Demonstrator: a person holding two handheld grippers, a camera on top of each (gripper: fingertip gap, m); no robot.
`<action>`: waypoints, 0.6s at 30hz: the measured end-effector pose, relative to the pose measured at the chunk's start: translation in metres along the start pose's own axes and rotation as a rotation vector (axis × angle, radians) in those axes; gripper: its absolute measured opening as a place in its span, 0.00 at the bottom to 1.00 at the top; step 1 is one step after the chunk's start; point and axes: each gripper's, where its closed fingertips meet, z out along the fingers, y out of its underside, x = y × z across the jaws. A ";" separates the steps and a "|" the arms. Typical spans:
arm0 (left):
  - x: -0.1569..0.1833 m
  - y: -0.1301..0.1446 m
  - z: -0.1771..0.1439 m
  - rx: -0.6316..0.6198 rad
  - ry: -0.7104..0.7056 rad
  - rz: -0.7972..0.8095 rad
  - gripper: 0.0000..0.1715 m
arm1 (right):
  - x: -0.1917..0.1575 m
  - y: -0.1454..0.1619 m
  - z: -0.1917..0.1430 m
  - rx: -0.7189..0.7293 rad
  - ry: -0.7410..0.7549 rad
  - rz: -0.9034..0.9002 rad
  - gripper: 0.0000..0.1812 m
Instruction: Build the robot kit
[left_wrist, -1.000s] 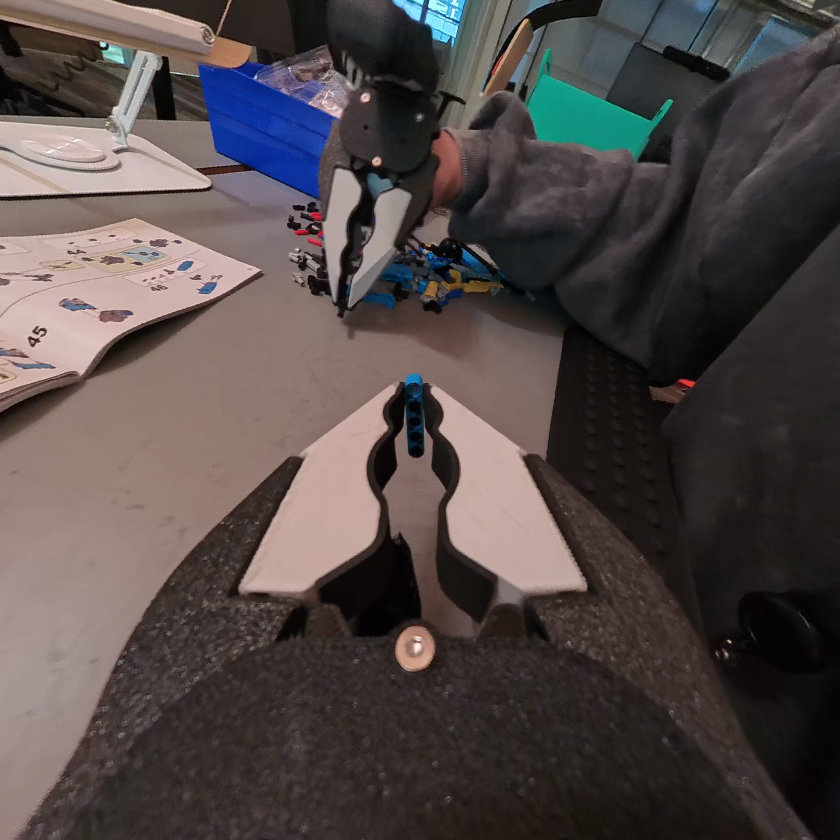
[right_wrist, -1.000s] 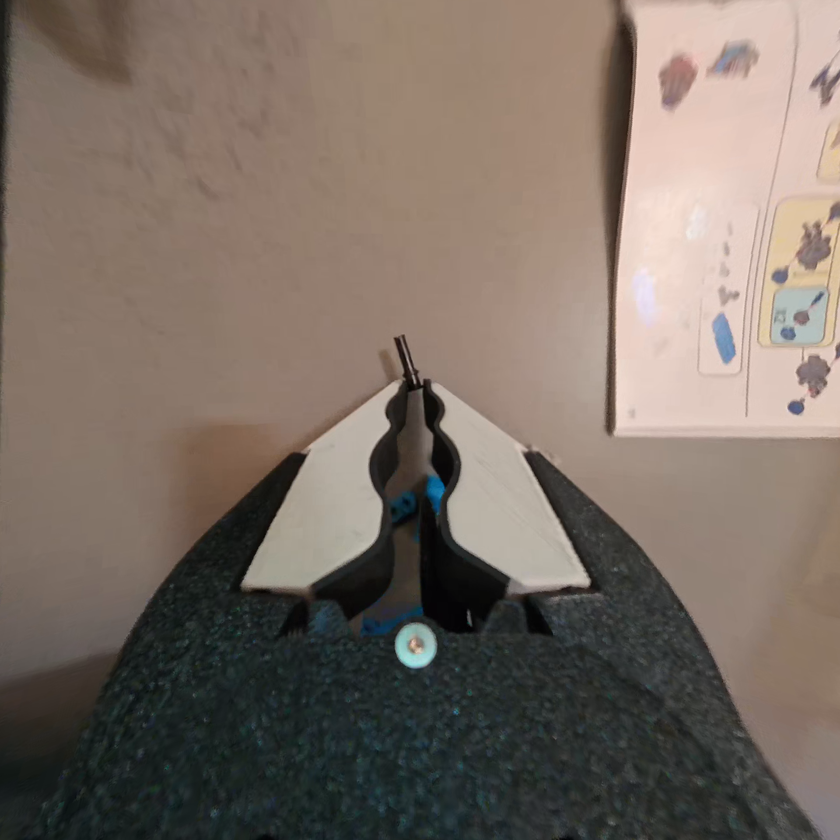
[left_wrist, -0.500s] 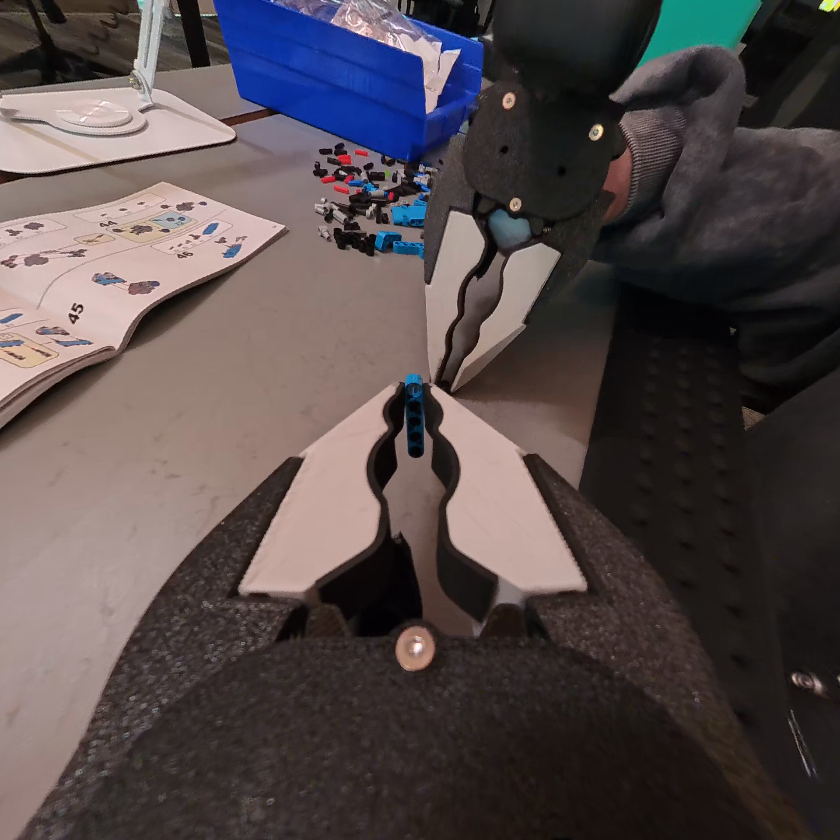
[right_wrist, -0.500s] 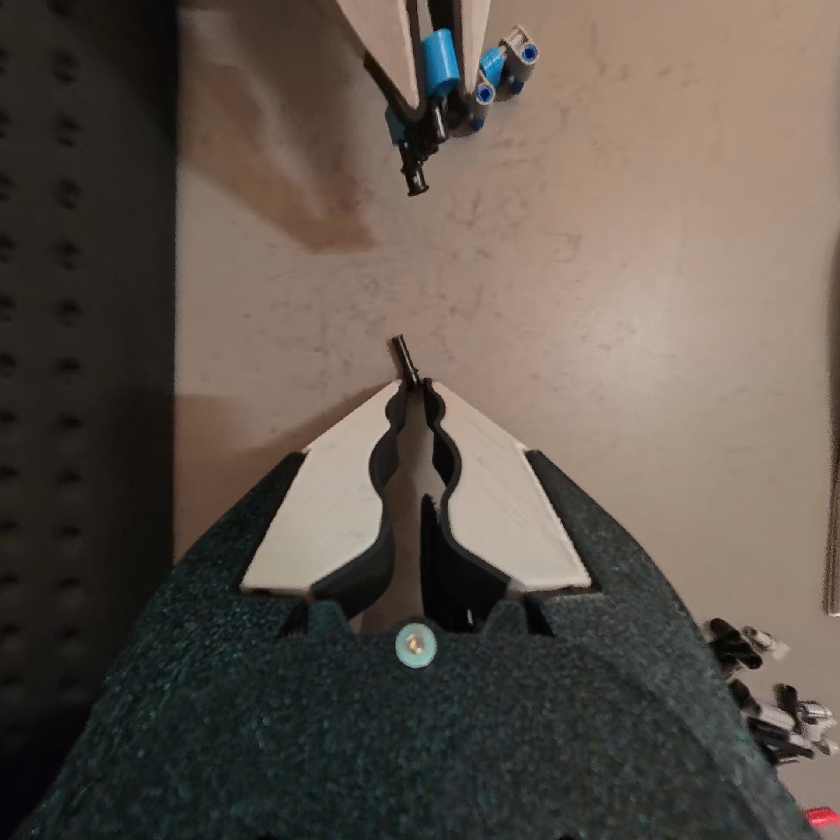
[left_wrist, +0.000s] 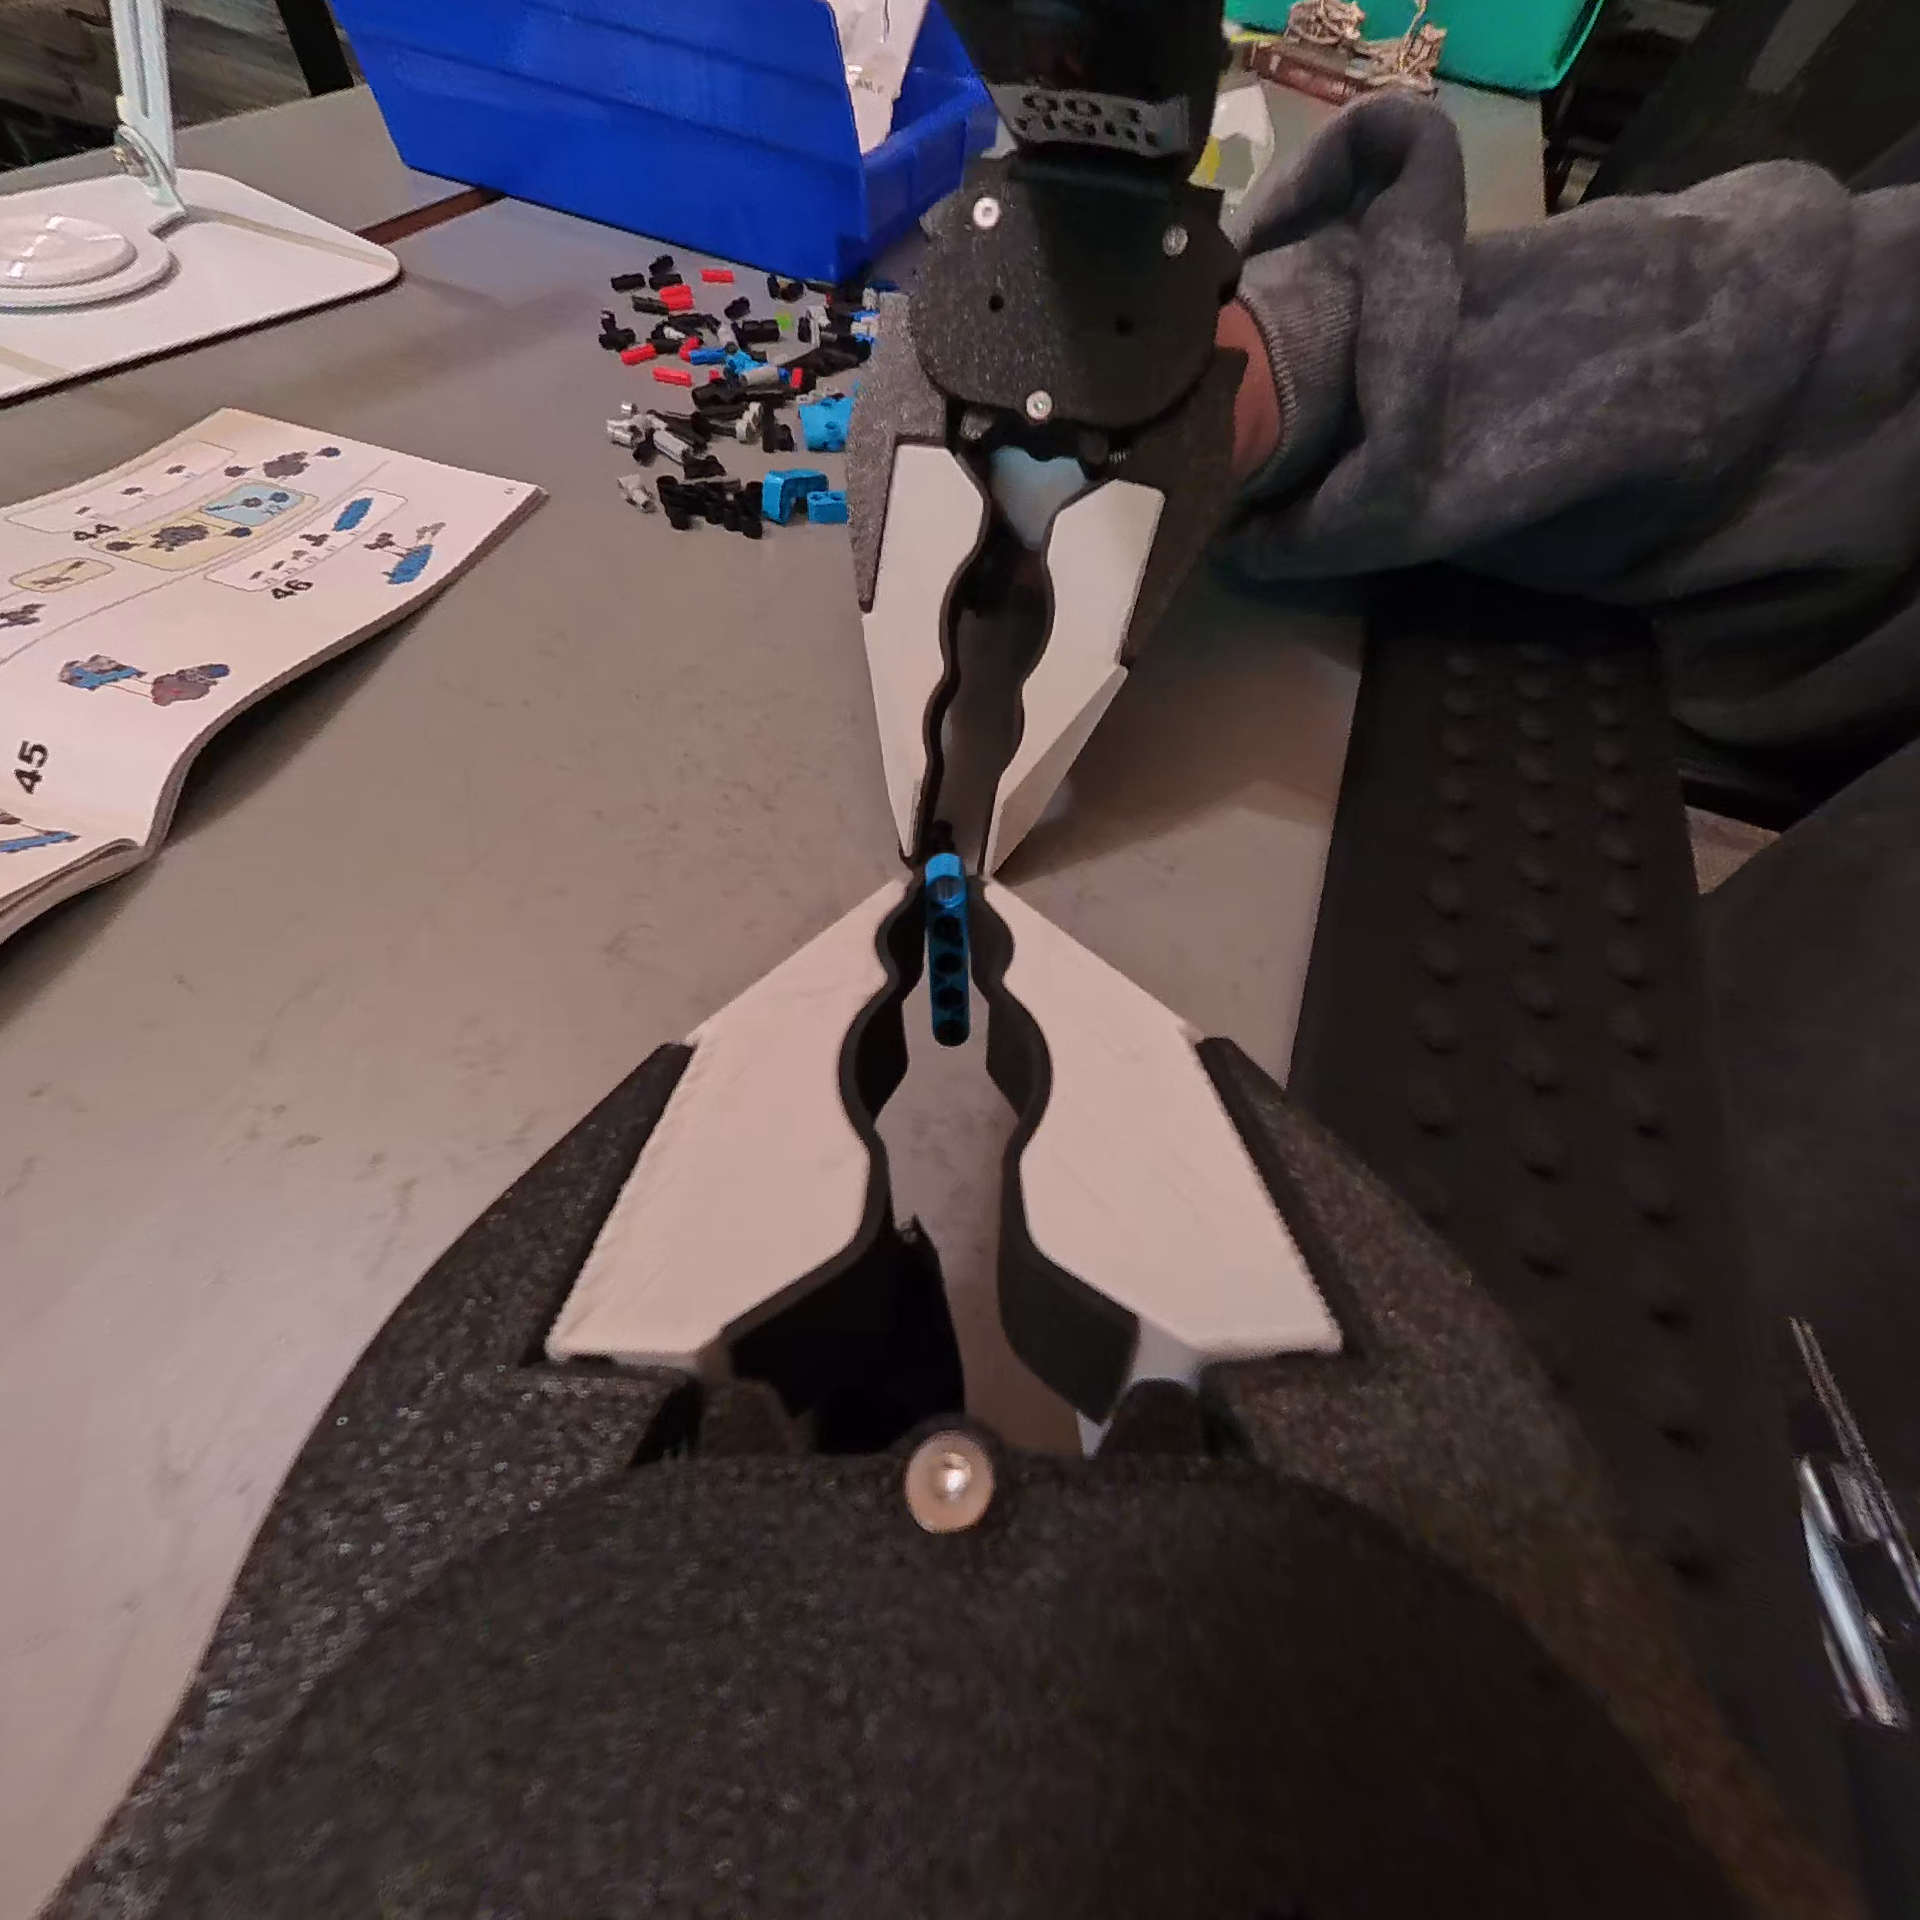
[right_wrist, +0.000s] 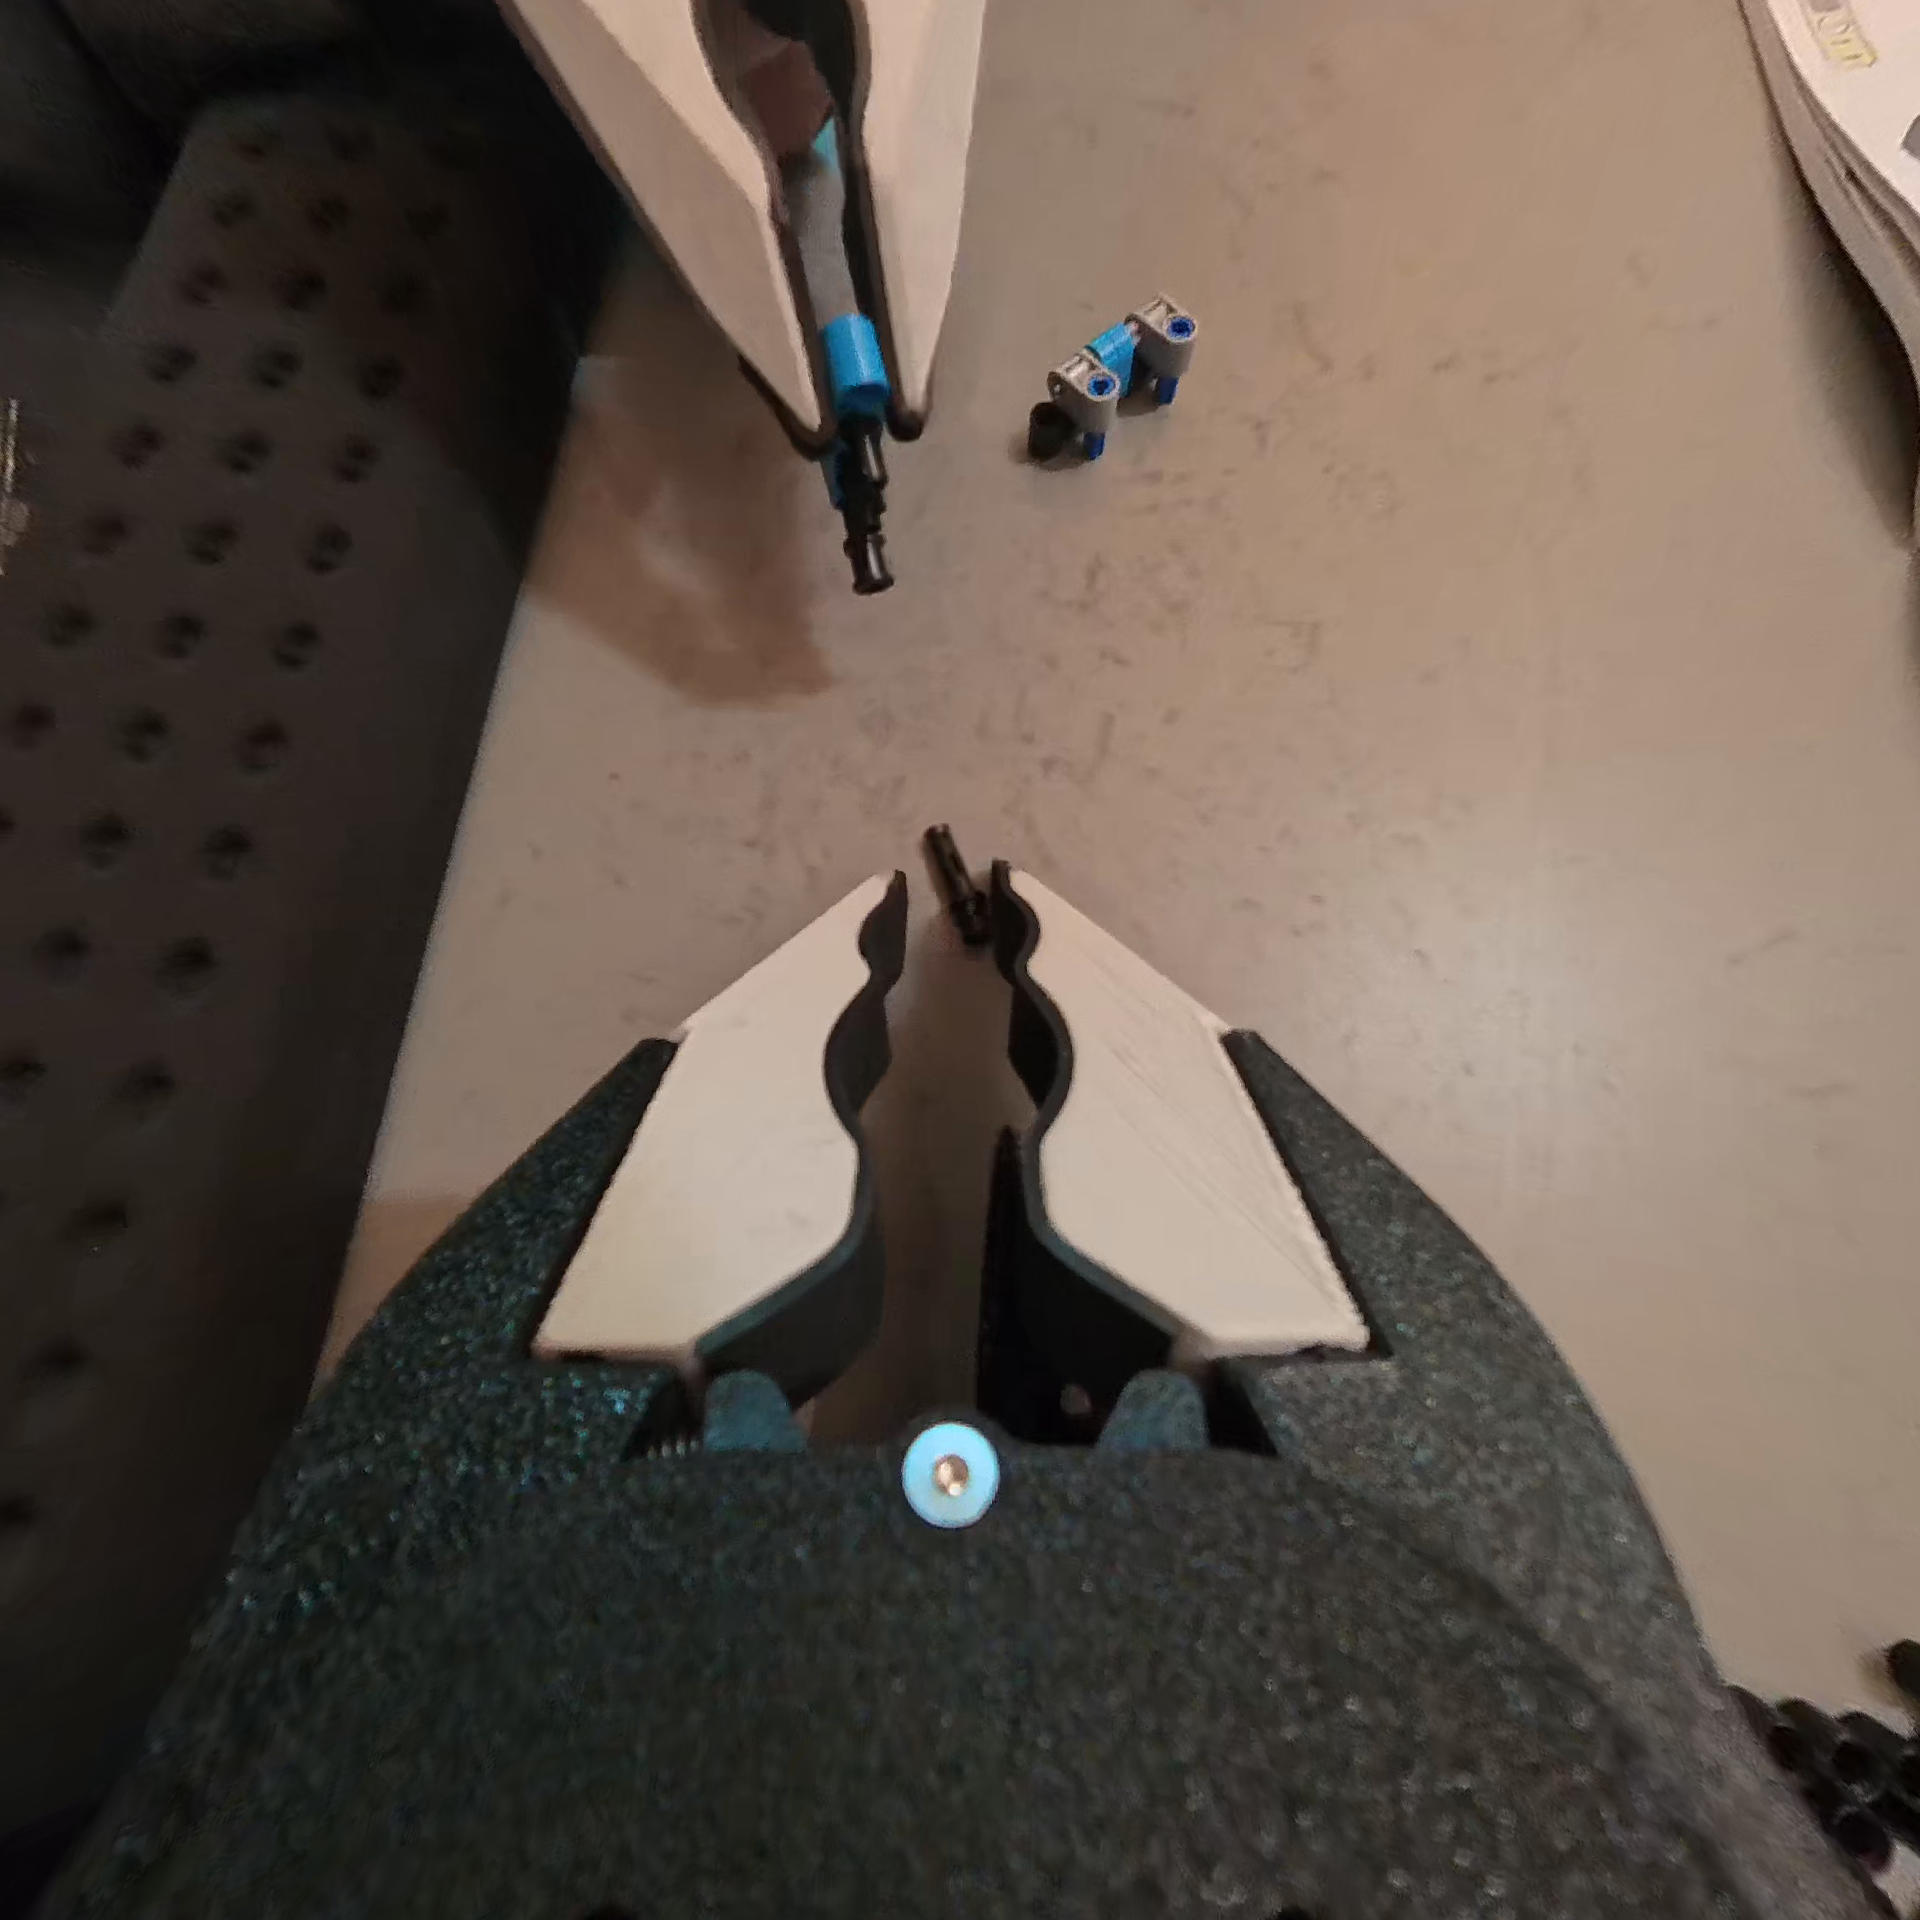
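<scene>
My left gripper pinches a blue beam with holes above the grey table. My right gripper points down, its tips just beyond the beam's far end. Far left lie an open booklet and loose small parts.

The left gripper points forward, low over the tabletop, jaws closed on a blue beam standing on edge between the tips. The right gripper comes from the opposite side, angled steeply down, its tips just above the left gripper's. Its jaws are slightly parted, with a black pin between the tips, against the right finger. A grey sleeve covers the right arm.
</scene>
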 end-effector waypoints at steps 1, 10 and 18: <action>0.000 0.001 0.001 -0.010 -0.005 0.006 0.04 | 0.000 0.000 0.000 0.004 -0.006 0.009 0.09; 0.004 0.006 0.008 -0.052 -0.035 0.091 0.04 | 0.002 0.000 0.000 -0.013 0.091 0.121 0.03; 0.009 -0.001 0.007 -0.026 -0.072 0.190 0.04 | -0.021 -0.057 -0.018 0.094 0.099 0.144 0.03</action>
